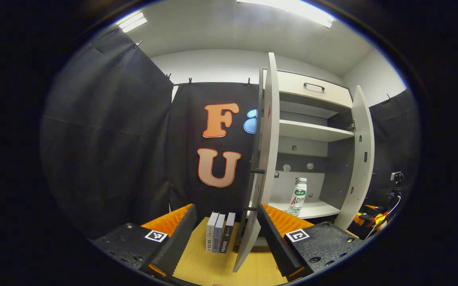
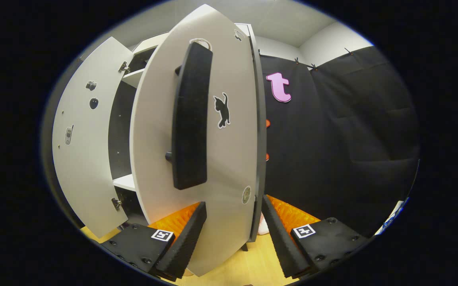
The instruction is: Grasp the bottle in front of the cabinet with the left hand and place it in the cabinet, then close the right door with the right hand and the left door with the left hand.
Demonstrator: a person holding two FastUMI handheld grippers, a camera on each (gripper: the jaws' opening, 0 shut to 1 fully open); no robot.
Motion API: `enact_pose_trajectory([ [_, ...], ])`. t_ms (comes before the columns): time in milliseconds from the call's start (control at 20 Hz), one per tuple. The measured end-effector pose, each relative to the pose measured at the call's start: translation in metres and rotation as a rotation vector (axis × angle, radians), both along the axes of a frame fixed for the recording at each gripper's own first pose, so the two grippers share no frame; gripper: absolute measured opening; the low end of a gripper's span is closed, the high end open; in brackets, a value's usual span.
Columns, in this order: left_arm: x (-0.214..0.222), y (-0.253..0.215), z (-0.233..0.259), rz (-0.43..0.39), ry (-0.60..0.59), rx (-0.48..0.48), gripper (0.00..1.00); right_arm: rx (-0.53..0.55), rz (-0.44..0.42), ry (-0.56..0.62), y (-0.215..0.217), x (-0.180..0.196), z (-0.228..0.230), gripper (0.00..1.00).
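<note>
A white bottle with a green label stands upright on the lower shelf inside the white cabinet. Both doors are swung open. In the left gripper view, my left gripper is open, and the lower edge of the left door stands between its fingers. The right door hangs open farther off. In the right gripper view, my right gripper is open close to the outer face of the right door, below its long black handle. The door's free edge lies between the fingers.
Three books stand upright on the wooden tabletop left of the cabinet. A drawer with a black handle tops the cabinet. The left door's inner face shows in the right gripper view. Cables and gear lie at the far right.
</note>
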State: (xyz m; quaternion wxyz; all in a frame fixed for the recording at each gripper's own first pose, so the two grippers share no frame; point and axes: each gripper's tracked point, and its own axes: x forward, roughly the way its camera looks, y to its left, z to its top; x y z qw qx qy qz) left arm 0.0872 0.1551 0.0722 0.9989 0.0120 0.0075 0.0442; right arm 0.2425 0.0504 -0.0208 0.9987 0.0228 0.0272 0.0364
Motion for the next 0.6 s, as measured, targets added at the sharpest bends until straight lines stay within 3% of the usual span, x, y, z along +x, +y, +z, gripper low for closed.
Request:
enact_pose_trajectory([
  [100, -0.001, 0.009, 0.000, 0.018, -0.003, 0.005, 0.93, 0.006, 0.047, 0.015, 0.018, 0.010, -0.004, 0.94],
  [200, -0.002, 0.019, -0.006, 0.042, 0.010, 0.015, 0.93, -0.003, 0.041, 0.019, 0.030, 0.016, -0.005, 0.91],
  [250, 0.000, 0.025, -0.008, 0.055, 0.012, 0.021, 0.93, 0.005, 0.042, 0.000, 0.035, 0.014, 0.004, 0.94],
  [600, 0.036, 0.040, -0.041, 0.040, 0.073, 0.026, 0.93, 0.006, 0.025, 0.028, 0.027, -0.009, 0.014, 0.94],
])
